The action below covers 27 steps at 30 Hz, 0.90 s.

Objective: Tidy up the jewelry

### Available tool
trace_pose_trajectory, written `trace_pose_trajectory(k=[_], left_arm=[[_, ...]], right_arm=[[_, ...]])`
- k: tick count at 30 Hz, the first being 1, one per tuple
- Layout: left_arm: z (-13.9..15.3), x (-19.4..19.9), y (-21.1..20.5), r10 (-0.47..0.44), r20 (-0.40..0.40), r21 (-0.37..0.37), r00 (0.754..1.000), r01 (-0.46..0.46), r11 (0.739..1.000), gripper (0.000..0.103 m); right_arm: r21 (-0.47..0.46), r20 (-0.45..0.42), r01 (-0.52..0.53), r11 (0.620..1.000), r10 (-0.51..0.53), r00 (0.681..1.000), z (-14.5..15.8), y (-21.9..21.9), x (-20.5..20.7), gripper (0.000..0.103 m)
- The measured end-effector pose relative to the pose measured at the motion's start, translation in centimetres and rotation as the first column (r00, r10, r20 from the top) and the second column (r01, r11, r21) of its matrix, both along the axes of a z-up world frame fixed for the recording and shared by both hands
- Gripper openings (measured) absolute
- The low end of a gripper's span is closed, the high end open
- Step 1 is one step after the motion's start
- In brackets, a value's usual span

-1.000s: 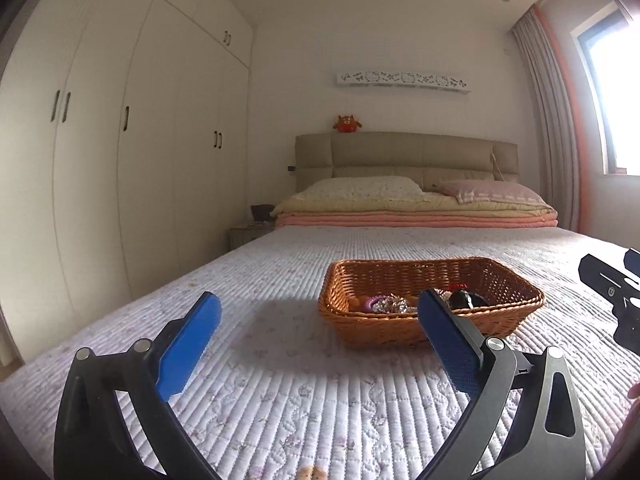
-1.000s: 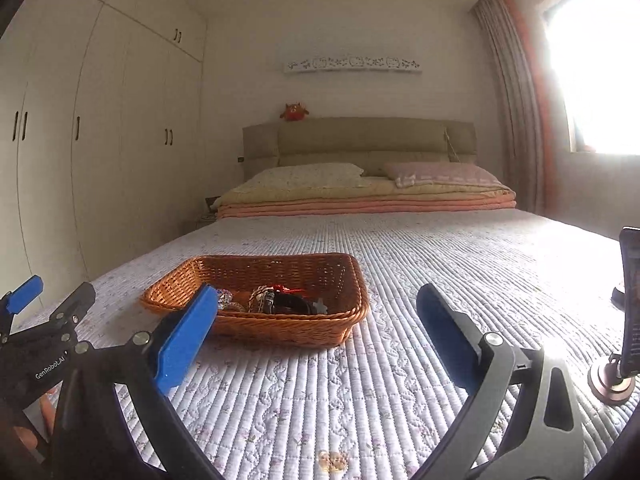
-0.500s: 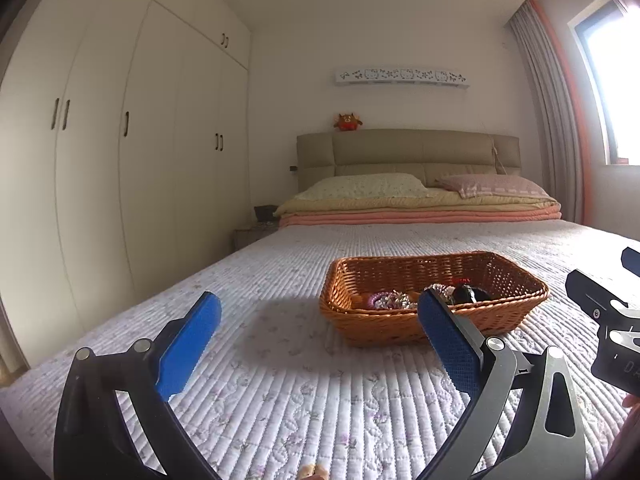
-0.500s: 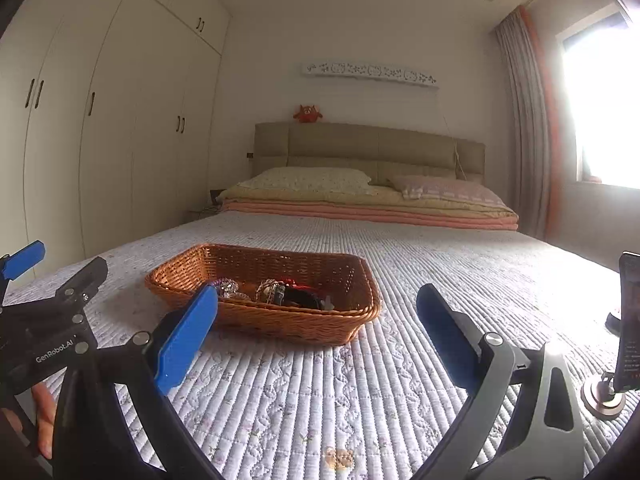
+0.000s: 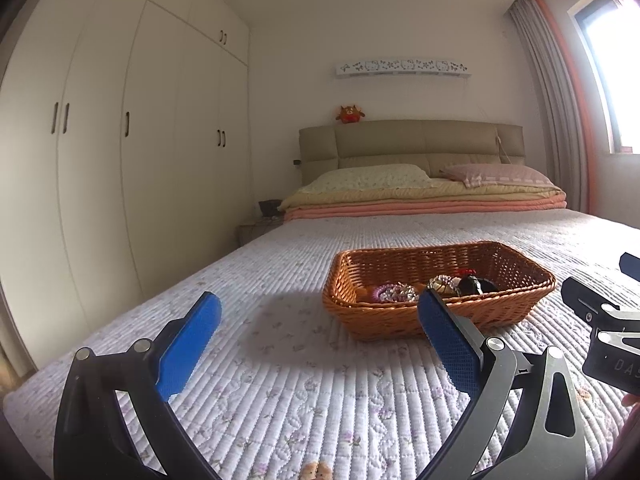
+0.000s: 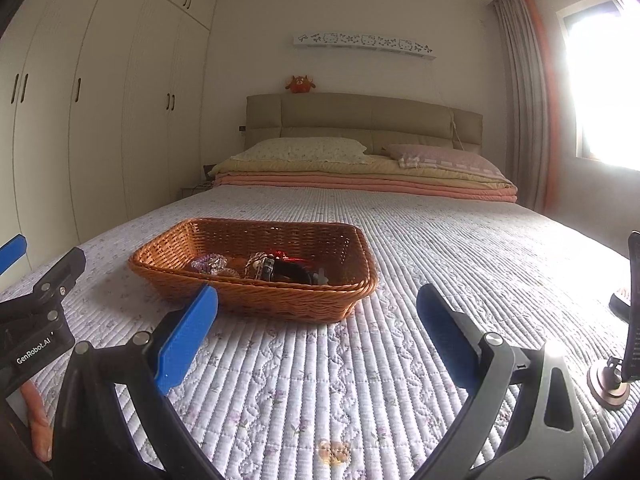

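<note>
Jewelry lies tangled, seemingly, in the wicker basket — both grippers, left gripper and right gripper, spread empty — so one should descend onto a single piece.

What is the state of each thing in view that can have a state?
Left gripper: open, holds nothing, above the quilt.
Right gripper: open, holds nothing.
Wicker basket: upright on the quilt, jewelry heaped inside.
Wardrobe doors: closed.
Curtain: drawn aside beside the bright window.
Phone stand: upright on the quilt.
</note>
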<state>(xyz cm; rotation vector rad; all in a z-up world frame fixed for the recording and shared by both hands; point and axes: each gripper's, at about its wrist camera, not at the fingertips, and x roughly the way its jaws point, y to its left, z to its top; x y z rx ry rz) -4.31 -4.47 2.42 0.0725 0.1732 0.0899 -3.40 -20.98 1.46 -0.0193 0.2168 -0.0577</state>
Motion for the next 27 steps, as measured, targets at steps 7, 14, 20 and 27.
trace_pose_trajectory(k=[7,14,20,27], left_arm=[[-0.01,0.13,-0.14,-0.002,-0.002,0.004,1.0,0.002,1.0,0.095],[-0.08,0.46,-0.42,-0.002,-0.018,0.014,1.0,0.003,1.0,0.095],[-0.17,0.34,-0.55,-0.004,-0.016,0.017,1.0,0.004,1.0,0.095],[-0.2,0.49,-0.27,-0.001,-0.022,0.006,1.0,0.002,1.0,0.095]], right_arm=[[-0.005,-0.003,-0.003,1.0,0.003,1.0,-0.04,0.04,0.02,0.095],[-0.01,-0.006,-0.003,1.0,0.003,1.0,0.01,0.05,0.03,0.095],[-0.014,-0.01,-0.002,1.0,0.002,1.0,-0.03,0.06,0.07,0.095],[-0.007,-0.014,-0.006,1.0,0.006,1.0,-0.09,-0.02,0.1,0.095]])
